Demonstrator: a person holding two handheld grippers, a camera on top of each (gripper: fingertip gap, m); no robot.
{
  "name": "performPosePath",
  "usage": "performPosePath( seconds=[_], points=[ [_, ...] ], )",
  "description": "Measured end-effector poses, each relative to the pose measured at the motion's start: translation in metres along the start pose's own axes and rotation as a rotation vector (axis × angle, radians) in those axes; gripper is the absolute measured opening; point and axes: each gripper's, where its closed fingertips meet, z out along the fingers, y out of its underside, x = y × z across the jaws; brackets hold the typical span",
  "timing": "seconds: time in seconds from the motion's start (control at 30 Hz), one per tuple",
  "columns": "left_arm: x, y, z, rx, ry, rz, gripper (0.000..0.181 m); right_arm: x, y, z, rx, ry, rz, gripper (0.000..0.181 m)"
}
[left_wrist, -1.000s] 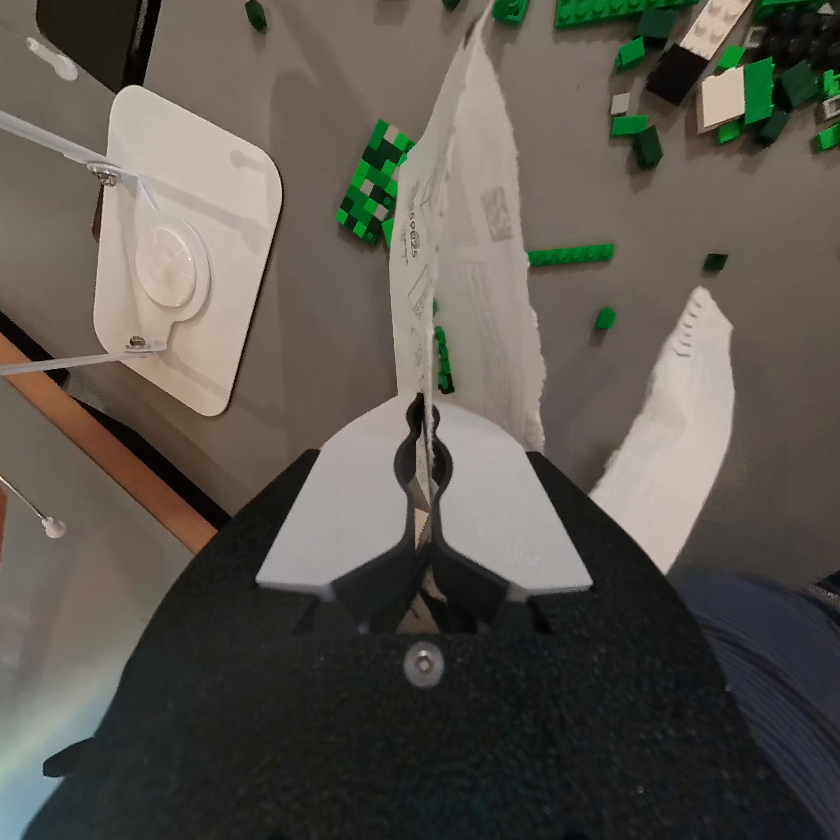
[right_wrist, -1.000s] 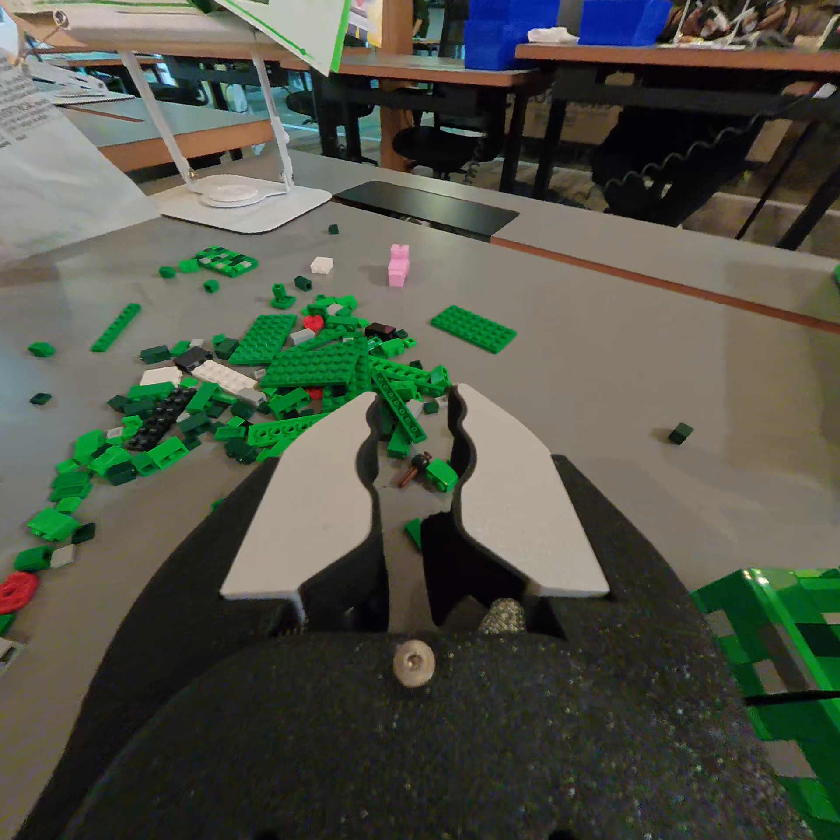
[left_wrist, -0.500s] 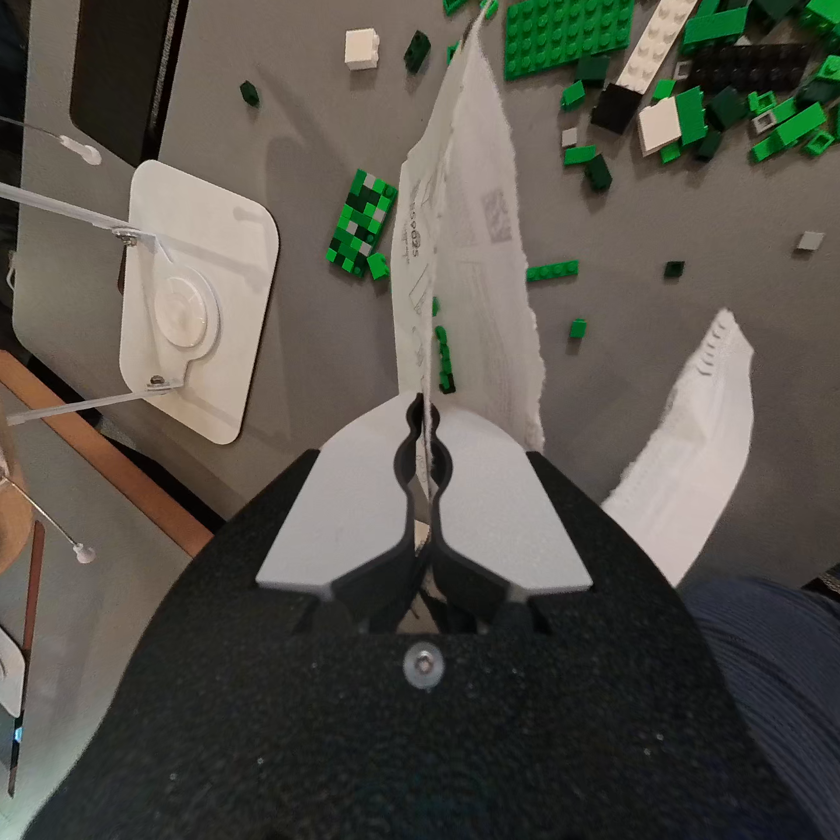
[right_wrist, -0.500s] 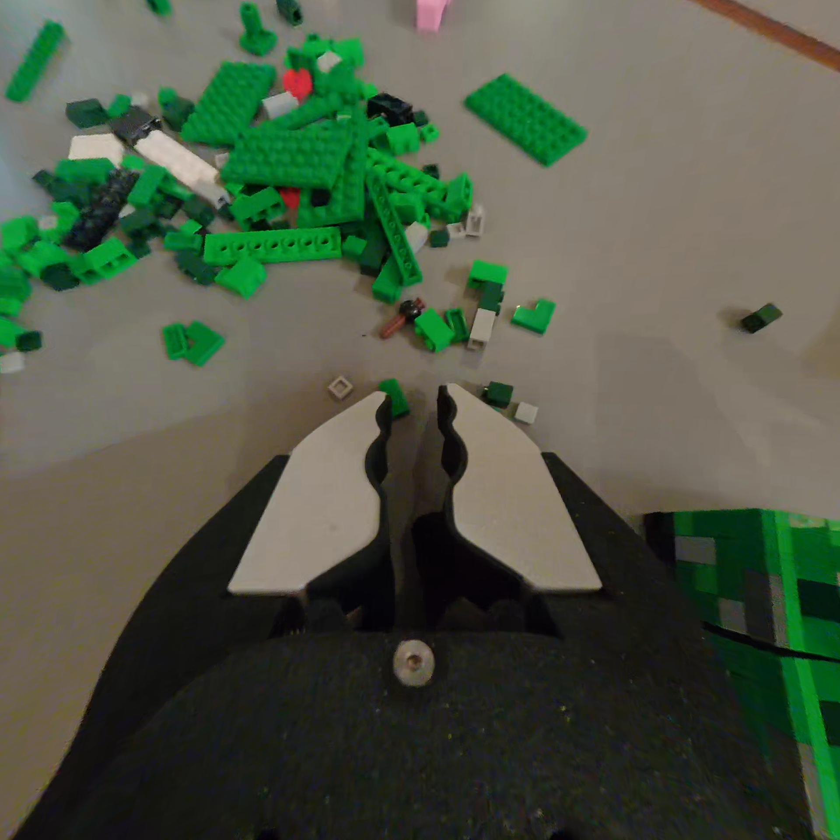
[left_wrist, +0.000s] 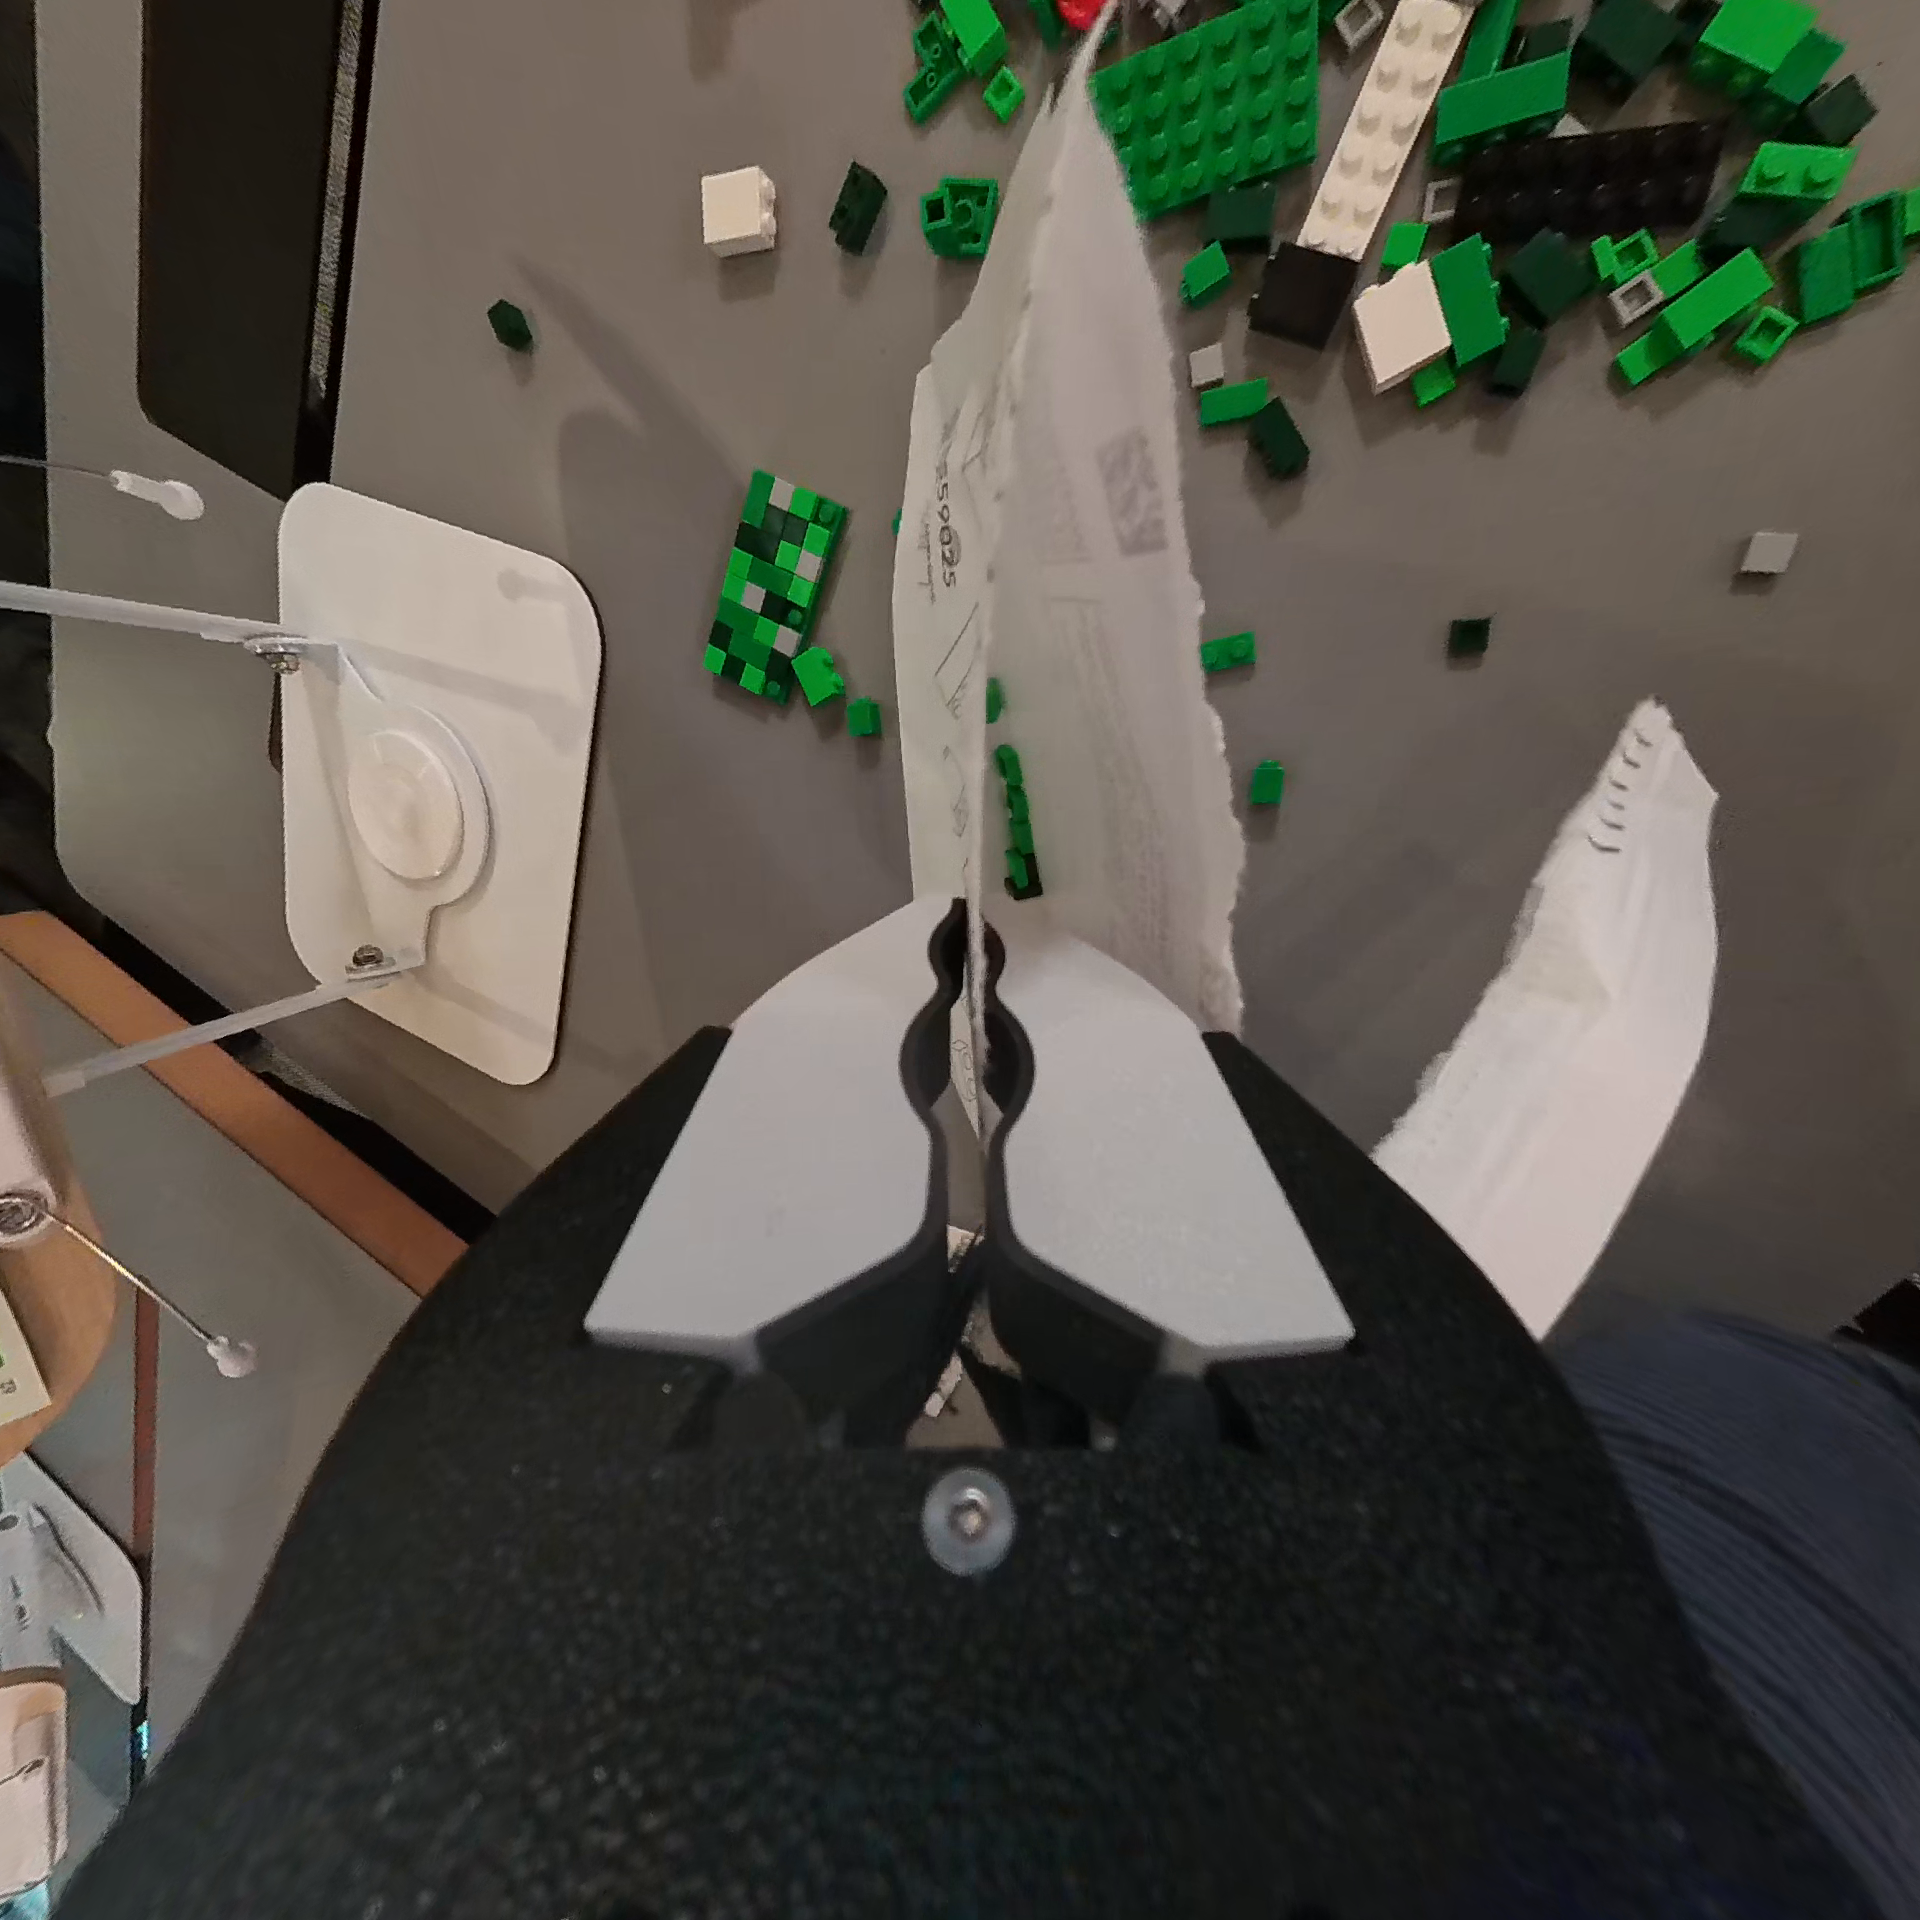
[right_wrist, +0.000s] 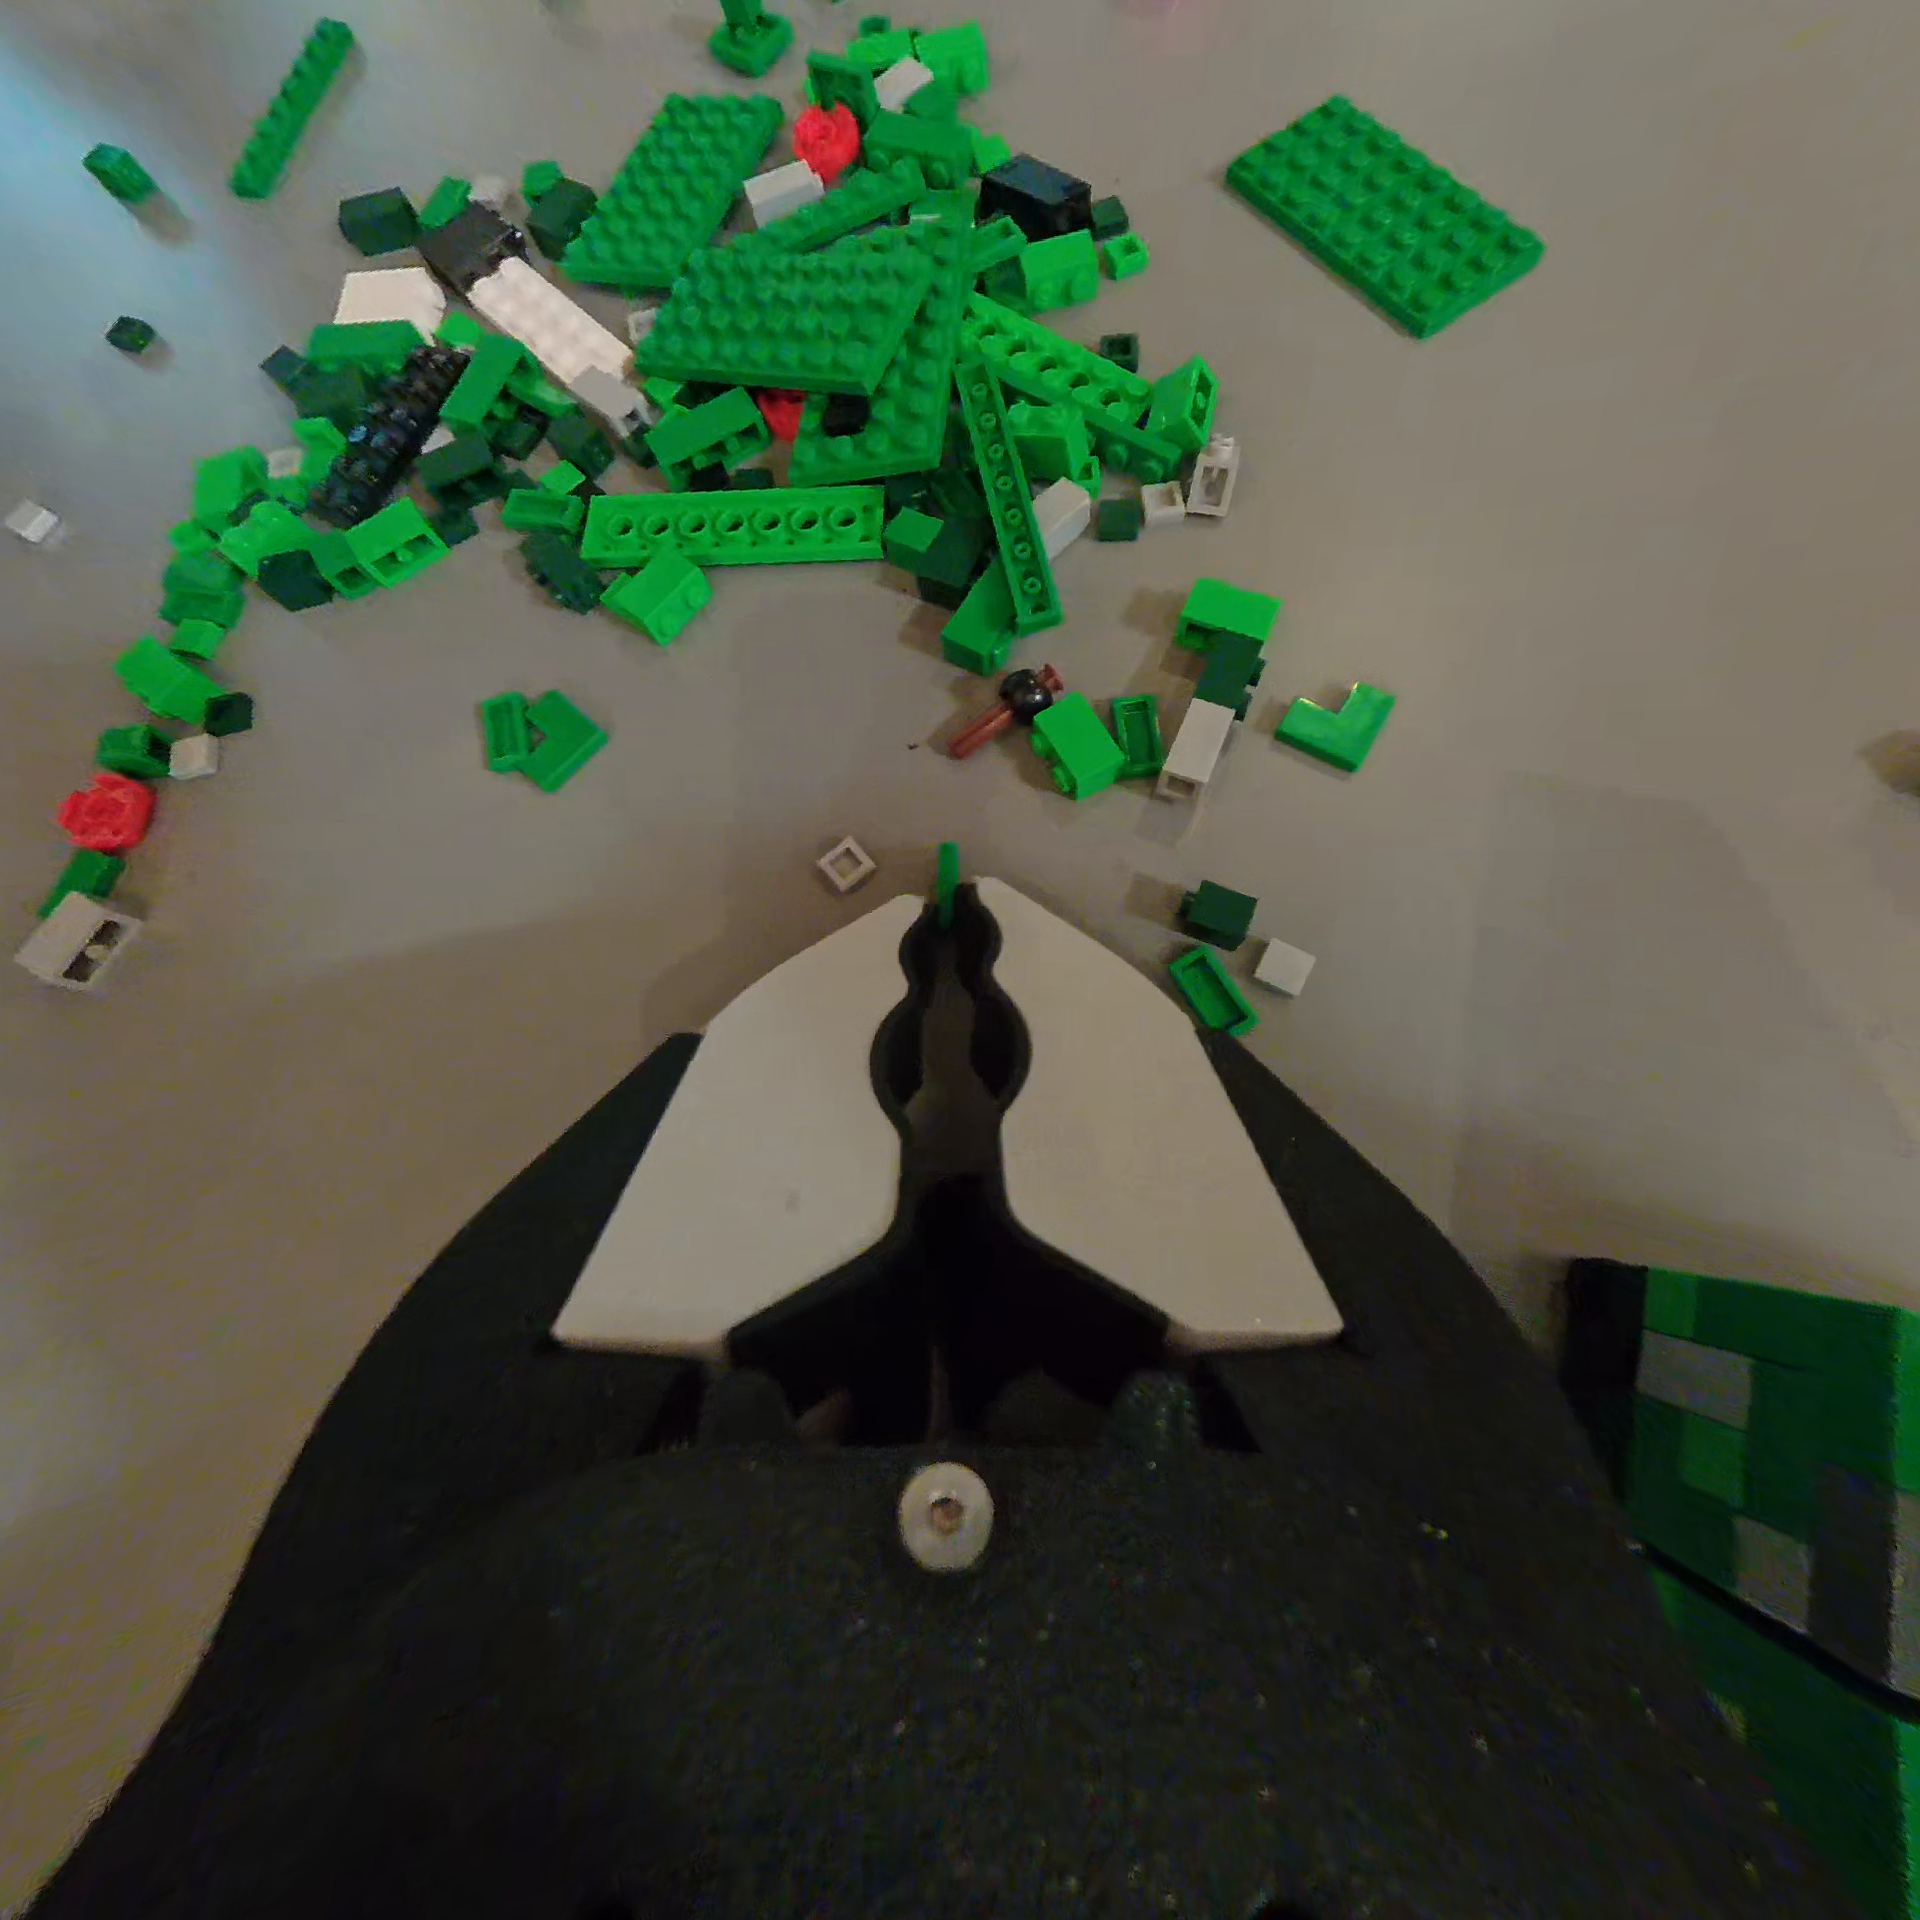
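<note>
My left gripper (left_wrist: 971, 920) is shut on a torn white paper bag (left_wrist: 1081, 582) and holds it up over the grey table (left_wrist: 644, 312). A second flap of the bag (left_wrist: 1558, 1018) hangs to the right. My right gripper (right_wrist: 951, 894) is shut on a small green brick piece (right_wrist: 947, 878) that sticks out past its tips, low over the table (right_wrist: 1610, 727). A pile of green, white and black bricks (right_wrist: 790, 353) lies just beyond it; the same pile shows in the left wrist view (left_wrist: 1507, 187).
A white lamp base (left_wrist: 426, 769) stands at the left of the table. A small pixel-patterned green plate (left_wrist: 779, 582) lies beside it. A green plate (right_wrist: 1382, 213) lies apart at the far right. A green patterned box (right_wrist: 1787, 1507) sits at the near right. A dark blue sleeve (left_wrist: 1745, 1558) shows. The small pixel-patterned green plate (left_wrist: 779, 582) is about 15 cm from my left fingertips and 35 cm from my right.
My right gripper tilted down toward the table, moved in on the small green piece and shut on it. My left gripper rose and drifted, still holding the bag.
</note>
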Motion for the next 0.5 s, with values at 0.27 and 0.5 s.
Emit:
performPosePath(
  seconds=[0.27,0.5],
  points=[
    [0.009,-0.010,0.000,0.007,0.012,0.045,0.000,-0.062,-0.105,-0.027,0.370,-0.014,-0.183,0.003],
    [0.026,-0.023,0.010,-0.038,0.042,0.129,0.000,-0.201,-0.229,-0.002,0.480,-0.058,-0.704,0.004]
  ],
)
